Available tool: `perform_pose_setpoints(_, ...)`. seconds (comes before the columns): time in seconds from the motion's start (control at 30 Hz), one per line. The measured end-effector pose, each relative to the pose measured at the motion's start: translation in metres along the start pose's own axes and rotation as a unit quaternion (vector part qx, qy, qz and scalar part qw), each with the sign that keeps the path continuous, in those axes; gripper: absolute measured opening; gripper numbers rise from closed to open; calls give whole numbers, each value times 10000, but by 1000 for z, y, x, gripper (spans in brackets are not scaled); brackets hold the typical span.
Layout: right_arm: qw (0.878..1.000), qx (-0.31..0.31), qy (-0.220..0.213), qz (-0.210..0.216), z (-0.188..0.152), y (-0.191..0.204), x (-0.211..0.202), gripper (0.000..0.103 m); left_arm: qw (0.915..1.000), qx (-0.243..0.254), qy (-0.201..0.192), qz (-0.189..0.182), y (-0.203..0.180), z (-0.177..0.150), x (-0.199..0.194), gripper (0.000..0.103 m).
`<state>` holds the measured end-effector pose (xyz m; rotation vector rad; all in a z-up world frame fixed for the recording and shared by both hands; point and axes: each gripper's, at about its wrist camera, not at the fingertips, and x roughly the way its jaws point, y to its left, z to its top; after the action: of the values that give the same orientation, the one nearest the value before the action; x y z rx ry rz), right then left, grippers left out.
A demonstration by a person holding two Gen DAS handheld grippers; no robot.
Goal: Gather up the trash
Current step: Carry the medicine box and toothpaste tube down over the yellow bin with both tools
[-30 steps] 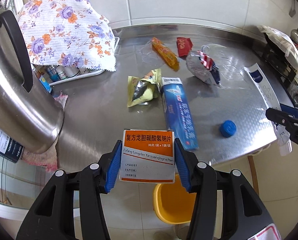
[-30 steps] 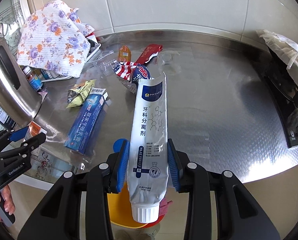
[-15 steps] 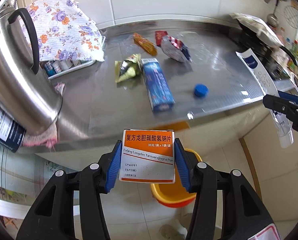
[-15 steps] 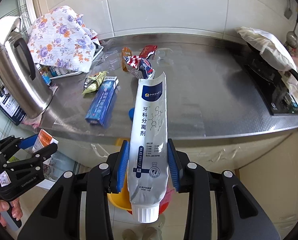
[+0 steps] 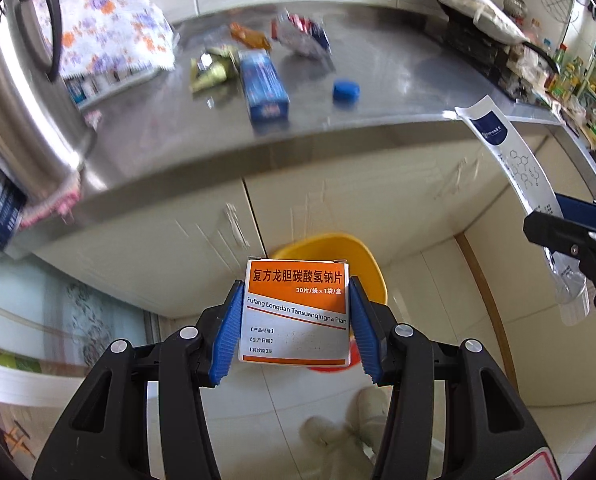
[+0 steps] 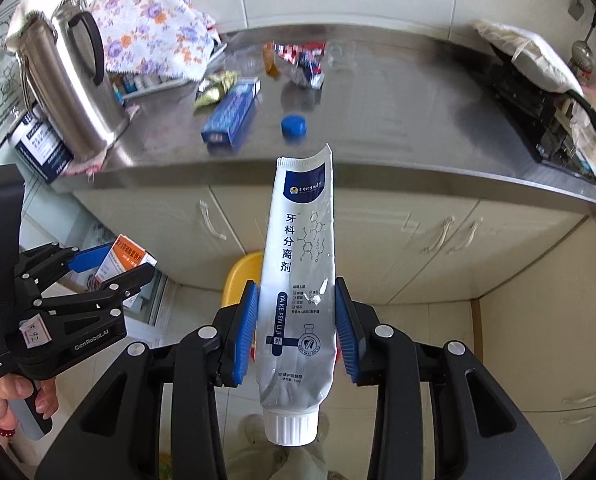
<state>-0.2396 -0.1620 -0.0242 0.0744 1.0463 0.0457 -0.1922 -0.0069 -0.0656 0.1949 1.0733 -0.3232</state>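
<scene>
the left gripper is clenched on one orange-and-white cardboard medicine box, its blue pads pressed to the box's two sides; the box hides most of the yellow plastic bin on the floor behind it, so only the bin's upper rim and right flank show, plus a strip of red below the box that is hard to identify. the right gripper grasps one white-and-blue squeezed toothpaste tube, cap toward the camera and crimped end away; the tube covers nearly all of the bin in that view, leaving a yellow sliver to its left. both held items are off the steel counter, out in front of the cabinet doors and above the bin. in the left wrist view the right gripper is cut off at the frame's right edge and its pads barely show; the right wrist view shows the left gripper whole, with the person's hand on its handle and the box half hidden between the fingers. still on the counter beyond the bin, motion-blurred in the left view: one blue toothpaste carton, one round blue bottle cap, one yellow-green crumpled wrapper, one orange wrapper, one red, white and blue crinkled bag. only the right view shows a clear plastic piece and the whole steel kettle, cropped in the left view. a pale shoe on the floor is partly covered by the gripper bodies.
</scene>
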Motion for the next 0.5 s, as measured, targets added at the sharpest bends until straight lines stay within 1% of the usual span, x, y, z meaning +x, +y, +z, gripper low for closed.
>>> perform_pose_setpoints(0.3, 9978, 3, 642, 189, -29, -12, 57, 39, 9978, -52, 662, -70, -11, -26, 64, 50)
perform_pose_setpoints(0.5, 9912, -2, 1201, 556, -41, -16, 115, 39, 9948, 13, 1012, -137, -12, -37, 114, 50)
